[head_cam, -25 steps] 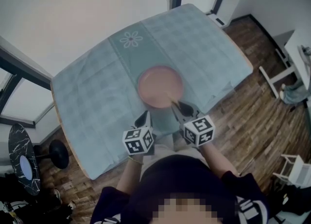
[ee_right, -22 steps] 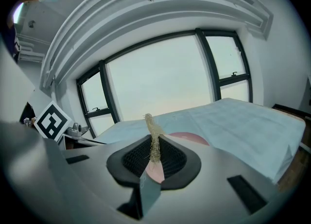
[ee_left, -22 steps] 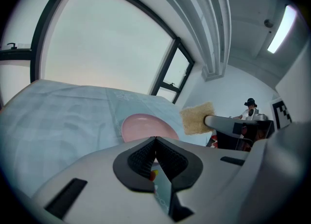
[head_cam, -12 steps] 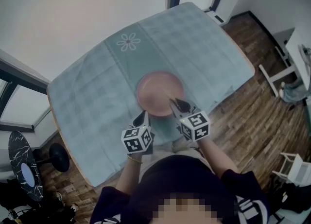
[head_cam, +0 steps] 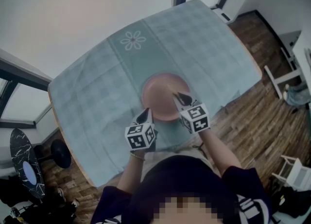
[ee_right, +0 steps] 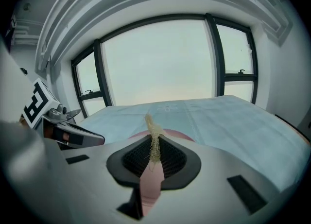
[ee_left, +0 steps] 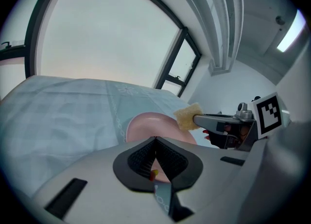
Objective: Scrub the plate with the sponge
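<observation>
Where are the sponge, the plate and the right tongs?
sponge [ee_left: 188, 116], left gripper view, on its yellow face.
plate [head_cam: 156, 94], head view, on its bare pink middle.
right tongs [head_cam: 178, 96], head view, between the tips.

Head view above the person [head_cam: 175, 184], facing steeply down on the whole table [head_cam: 97, 96], left gripper view low and close, facing across the plate [ee_left: 146, 127] toward the right gripper [ee_left: 195, 119] and its sponge [ee_left: 187, 116], right gripper view low, facing the windows [ee_right: 160, 62], all three sharing plate and table.
</observation>
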A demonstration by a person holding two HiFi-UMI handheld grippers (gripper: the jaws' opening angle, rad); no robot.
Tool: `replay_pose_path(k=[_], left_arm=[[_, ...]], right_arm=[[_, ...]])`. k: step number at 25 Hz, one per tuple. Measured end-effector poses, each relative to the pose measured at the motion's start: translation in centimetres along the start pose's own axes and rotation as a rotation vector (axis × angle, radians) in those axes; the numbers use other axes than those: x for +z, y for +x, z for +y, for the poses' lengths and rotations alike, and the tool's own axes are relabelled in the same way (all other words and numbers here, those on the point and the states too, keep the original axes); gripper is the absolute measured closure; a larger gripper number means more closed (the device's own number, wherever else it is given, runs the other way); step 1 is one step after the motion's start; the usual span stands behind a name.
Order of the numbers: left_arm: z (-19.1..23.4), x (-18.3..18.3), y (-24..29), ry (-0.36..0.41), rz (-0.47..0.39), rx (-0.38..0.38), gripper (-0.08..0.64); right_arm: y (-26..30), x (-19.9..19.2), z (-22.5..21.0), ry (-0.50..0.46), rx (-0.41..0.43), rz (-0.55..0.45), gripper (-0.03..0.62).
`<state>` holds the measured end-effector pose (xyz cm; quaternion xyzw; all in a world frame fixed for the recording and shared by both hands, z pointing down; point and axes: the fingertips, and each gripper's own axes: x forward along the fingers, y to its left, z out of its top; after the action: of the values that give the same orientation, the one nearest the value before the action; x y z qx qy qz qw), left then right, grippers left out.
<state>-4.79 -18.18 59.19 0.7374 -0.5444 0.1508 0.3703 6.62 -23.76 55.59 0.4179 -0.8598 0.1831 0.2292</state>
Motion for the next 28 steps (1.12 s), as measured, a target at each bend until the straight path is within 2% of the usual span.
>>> replay_pose_path(k=[13,20,28], left_arm=[[1.7,0.2,2.3,-0.026,0.032,0.011,0.551],[2.0,0.2,2.7,-0.032,0.039,0.016,0.551],[2.4,0.1,2.6,-0.037,0.039,0.019,0.551]], right_arm=[[6.5,-0.6,-1.8,-0.132,-0.029,0.146,0.551],[8.7,-1.7,-2.2,-0.162,-0.053,0.214,0.551],[9.8,-3.0,-1.0,-0.181,-0.024,0.267,0.551]])
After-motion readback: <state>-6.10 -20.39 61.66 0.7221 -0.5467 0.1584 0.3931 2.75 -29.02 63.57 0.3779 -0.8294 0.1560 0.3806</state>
